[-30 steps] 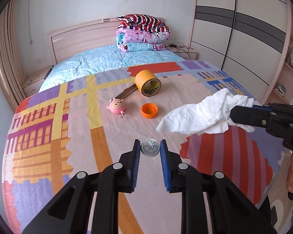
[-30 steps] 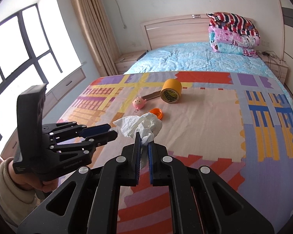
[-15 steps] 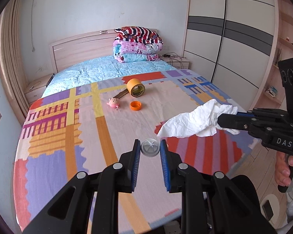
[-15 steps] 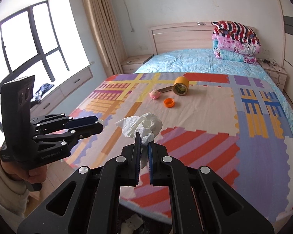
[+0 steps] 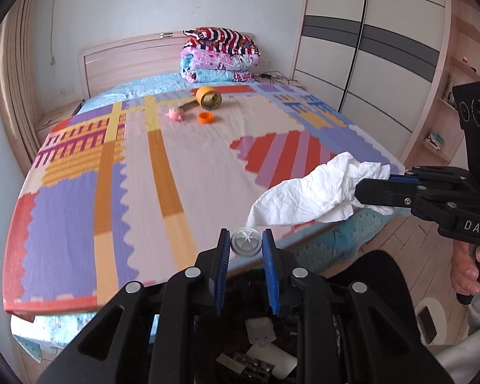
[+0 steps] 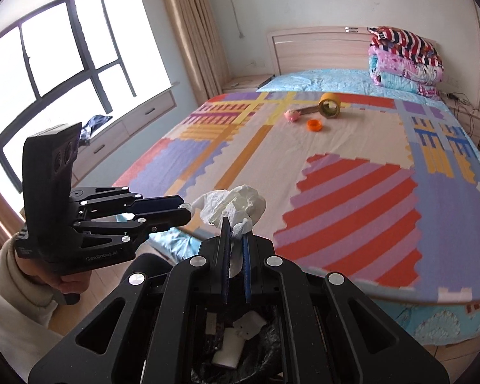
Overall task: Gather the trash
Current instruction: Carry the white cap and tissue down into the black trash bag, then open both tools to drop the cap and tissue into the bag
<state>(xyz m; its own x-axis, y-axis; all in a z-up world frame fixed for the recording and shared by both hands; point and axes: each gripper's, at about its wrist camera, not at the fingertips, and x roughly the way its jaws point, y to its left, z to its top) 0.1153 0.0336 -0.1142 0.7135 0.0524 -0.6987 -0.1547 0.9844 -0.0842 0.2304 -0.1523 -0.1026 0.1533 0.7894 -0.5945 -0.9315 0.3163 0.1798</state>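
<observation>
My left gripper point(image 5: 246, 246) is shut on a small clear bottle cap point(image 5: 246, 242), held just past the foot of the bed. My right gripper point(image 6: 236, 227) is shut on a crumpled white tissue point(image 6: 236, 204); in the left wrist view that gripper point(image 5: 372, 188) comes in from the right with the tissue point(image 5: 316, 192) hanging from its tips. In the right wrist view the left gripper point(image 6: 184, 209) sits at the left. Below both grippers stands a black-lined trash bin point(image 5: 387, 265) with white scraps point(image 6: 240, 329) inside. An orange cap point(image 5: 206, 117) lies far up the bed.
On the patchwork bed cover point(image 5: 176, 160) lie a roll of tape point(image 5: 209, 97) and a pink pig toy point(image 5: 175, 114). Folded quilts point(image 5: 220, 54) are stacked at the headboard. A wardrobe point(image 5: 384, 64) stands right, a window point(image 6: 48, 64) left. Wooden floor point(image 5: 412, 233) surrounds the bin.
Both grippers have drawn back from the middle of the bed to beyond its foot, over the trash bin, still holding the cap and the tissue.
</observation>
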